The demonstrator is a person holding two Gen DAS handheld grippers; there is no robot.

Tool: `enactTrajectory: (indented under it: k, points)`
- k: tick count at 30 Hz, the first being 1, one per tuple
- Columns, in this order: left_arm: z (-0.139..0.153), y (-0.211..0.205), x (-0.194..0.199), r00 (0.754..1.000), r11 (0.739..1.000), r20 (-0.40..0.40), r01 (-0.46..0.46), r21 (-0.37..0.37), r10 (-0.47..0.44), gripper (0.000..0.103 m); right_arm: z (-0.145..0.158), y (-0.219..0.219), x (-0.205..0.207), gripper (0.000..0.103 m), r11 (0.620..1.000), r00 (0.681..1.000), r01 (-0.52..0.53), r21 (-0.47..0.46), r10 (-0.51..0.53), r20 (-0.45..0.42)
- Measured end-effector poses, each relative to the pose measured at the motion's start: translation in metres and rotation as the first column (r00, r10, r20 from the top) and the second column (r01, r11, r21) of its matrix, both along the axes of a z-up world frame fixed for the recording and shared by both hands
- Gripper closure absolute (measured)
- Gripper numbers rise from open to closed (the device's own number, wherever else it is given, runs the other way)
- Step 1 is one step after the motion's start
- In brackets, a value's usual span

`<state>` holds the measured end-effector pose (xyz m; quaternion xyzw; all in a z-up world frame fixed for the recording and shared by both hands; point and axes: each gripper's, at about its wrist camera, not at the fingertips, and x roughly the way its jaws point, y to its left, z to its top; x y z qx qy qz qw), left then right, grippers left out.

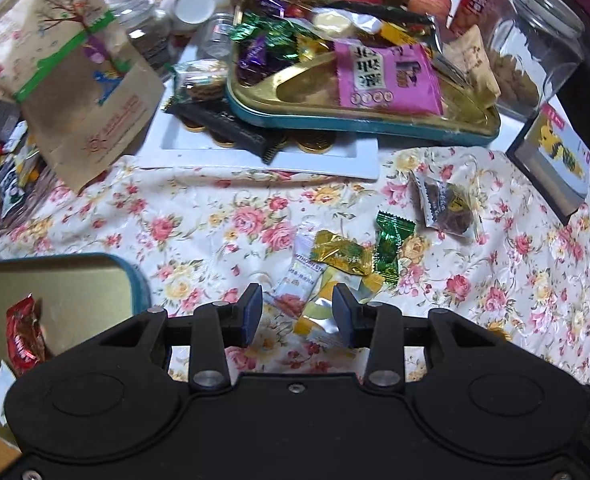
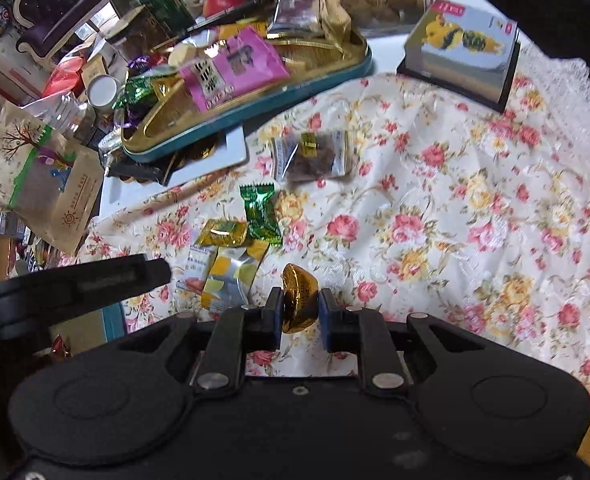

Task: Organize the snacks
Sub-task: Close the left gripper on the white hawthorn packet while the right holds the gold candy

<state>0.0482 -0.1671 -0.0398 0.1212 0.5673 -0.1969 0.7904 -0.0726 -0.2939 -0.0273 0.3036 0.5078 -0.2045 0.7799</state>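
Glossy gold foil candy (image 2: 300, 299), floral cloth (image 2: 435, 220)

Tablecloth (image 1: 215, 216) white, pink-yellow roses; candy (image 1: 389, 246) green foil; packet (image 1: 387, 76) magenta; tin (image 1: 359, 126) teal-rimmed gold.

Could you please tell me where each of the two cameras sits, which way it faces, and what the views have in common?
Left wrist: on the left hand-held gripper, looking steeply down at the floral tablecloth; its own open fingers frame a yellow-and-silver packet.
Right wrist: on the right hand-held gripper, also facing down at the cloth; its fingers are shut on a gold foil candy, and the left gripper's dark body shows at the left edge.
Shared: the green candy, pink packet and teal-rimmed tin.
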Motion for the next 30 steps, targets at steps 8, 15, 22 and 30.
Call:
enactTrajectory:
  k: [8,15,22,30]
  points:
    - [-0.025,-0.008,0.018,0.994,0.992,0.018,0.108,0.061,-0.109,0.054,0.037,-0.009,-0.012,0.083,0.998,0.995,0.018,0.055,-0.023,0.098]
    - [-0.045,-0.007,0.028,0.995,0.993,-0.019,0.101,0.067,-0.1,0.054,0.046,-0.014,-0.014,0.083,0.996,0.99,0.053,0.069,-0.061,0.13]
    - [-0.053,-0.018,0.026,0.993,0.989,0.005,0.119,0.083,-0.12,0.051,0.05,-0.01,-0.014,0.083,0.997,0.988,0.04,0.071,-0.05,0.146]
    - [-0.068,-0.019,0.024,0.991,0.988,-0.037,0.129,0.079,-0.126,0.051,0.044,-0.008,-0.01,0.083,0.997,0.991,0.036,0.073,-0.045,0.126]
